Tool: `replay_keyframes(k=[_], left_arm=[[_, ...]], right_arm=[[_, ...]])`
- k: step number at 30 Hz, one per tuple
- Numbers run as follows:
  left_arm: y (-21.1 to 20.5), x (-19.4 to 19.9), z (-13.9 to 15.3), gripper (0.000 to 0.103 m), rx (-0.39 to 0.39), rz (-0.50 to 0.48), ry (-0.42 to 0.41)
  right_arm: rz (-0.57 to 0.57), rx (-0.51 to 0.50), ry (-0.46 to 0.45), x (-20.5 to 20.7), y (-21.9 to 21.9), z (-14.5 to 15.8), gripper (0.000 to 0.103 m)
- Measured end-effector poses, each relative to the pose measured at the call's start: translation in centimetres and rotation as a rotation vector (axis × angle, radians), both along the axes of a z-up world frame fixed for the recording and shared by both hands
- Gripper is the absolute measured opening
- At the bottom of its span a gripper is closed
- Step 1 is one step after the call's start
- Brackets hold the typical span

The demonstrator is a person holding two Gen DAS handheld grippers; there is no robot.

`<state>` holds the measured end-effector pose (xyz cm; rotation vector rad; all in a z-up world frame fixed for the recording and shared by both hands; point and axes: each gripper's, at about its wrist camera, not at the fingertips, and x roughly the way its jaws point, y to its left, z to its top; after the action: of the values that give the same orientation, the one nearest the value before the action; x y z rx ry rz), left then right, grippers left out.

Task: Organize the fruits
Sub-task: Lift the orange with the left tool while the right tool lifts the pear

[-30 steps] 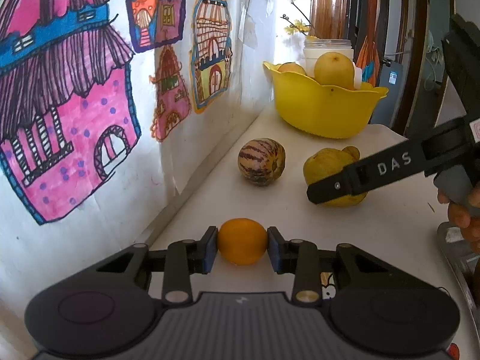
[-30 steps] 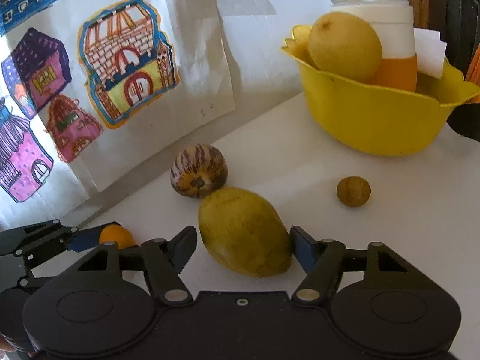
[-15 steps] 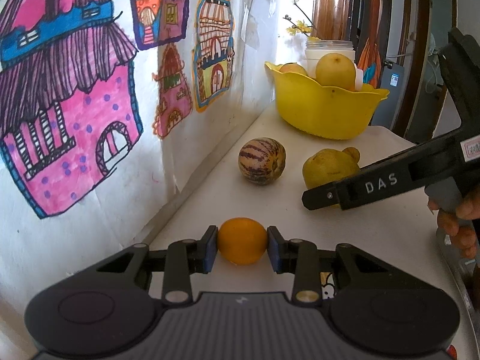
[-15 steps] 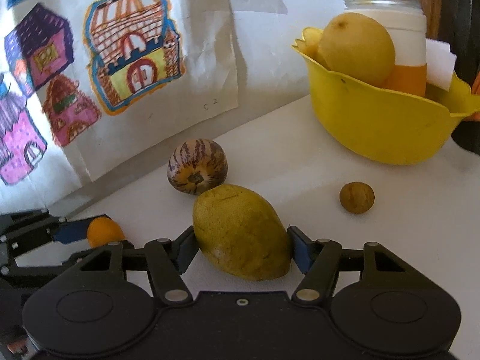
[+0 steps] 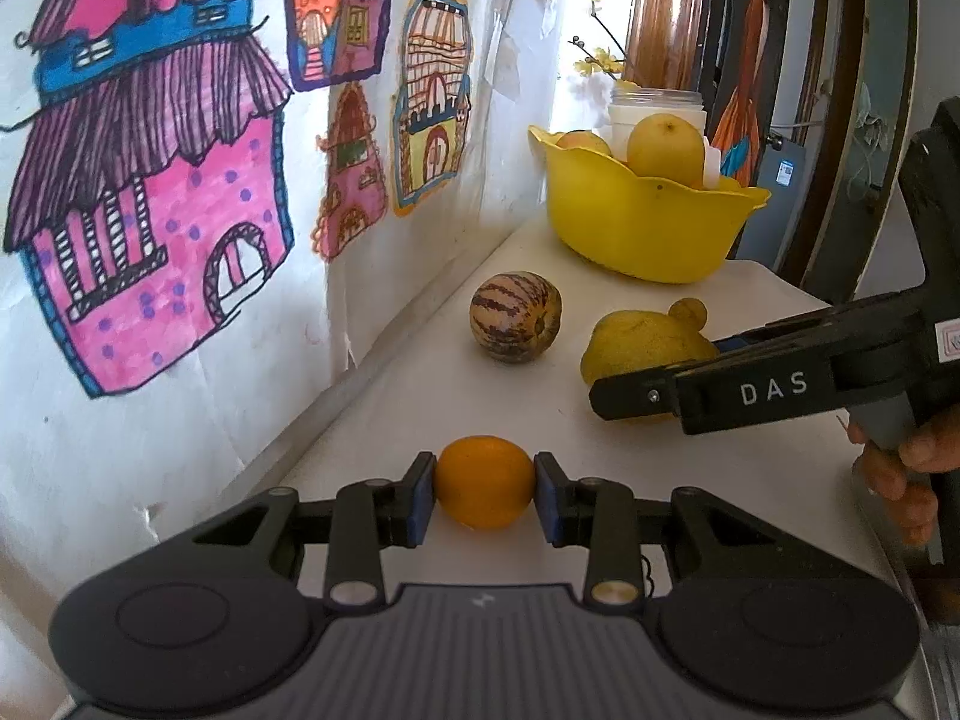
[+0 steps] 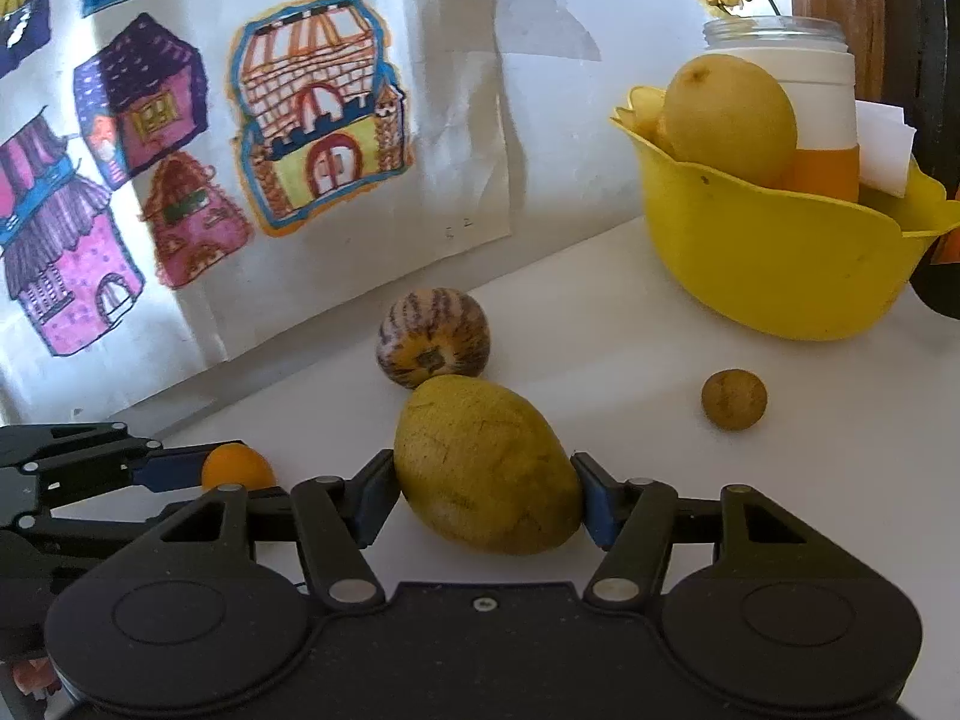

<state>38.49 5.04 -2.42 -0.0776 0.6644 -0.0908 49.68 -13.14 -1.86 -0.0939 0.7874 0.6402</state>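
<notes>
Two fruits in grips at once, both low on the white desk (image 5: 780, 516). Left gripper (image 5: 483, 495) clamped on the small orange (image 5: 483, 481), blue pads tight against both flanks, fruit dead centre between the jaws. Right gripper (image 6: 485, 495) with jaws just closing in on the big yellow-green fruit (image 6: 489, 465), pads now touching either side of it, the fruit filling the whole gap.

Ahead of the right jaws, just beyond the held fruit: striped melon-like fruit (image 6: 433, 337), loose on the desk. Ahead and right of those jaws: small brown round fruit (image 6: 734, 399), also loose. Farther ahead, right again: yellow bowl (image 6: 774, 264), already carrying a round yellow fruit (image 6: 729, 118) and at least one more behind the rim.

Roughly halfway by the look of it: some fruit home in the bowl, four pieces outside, two of those gripped but not lifted clear, two untouched.

Readable writing: "DAS" in white letters on the right gripper's arm, seen from the left wrist view. Small sticker near it, too blurred to read. Nothing legible on the jar (image 6: 798, 84) behind the bowl.
</notes>
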Motion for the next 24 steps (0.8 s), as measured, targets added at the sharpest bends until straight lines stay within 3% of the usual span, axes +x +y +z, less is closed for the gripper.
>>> replay_keyframes(k=[13, 24], left_arm=[[0.3, -1.3, 0.4, 0.038, 0.008, 0.01, -0.001], [0.3, -1.4, 0.2, 0.038, 0.001, 0.01, 0.003]], right_arm=[[0.036, -0.009, -0.012, -1.5, 0.3, 0.1, 0.064], [-0.012, -0.025, -0.016, -0.9, 0.6, -0.6, 0.066]])
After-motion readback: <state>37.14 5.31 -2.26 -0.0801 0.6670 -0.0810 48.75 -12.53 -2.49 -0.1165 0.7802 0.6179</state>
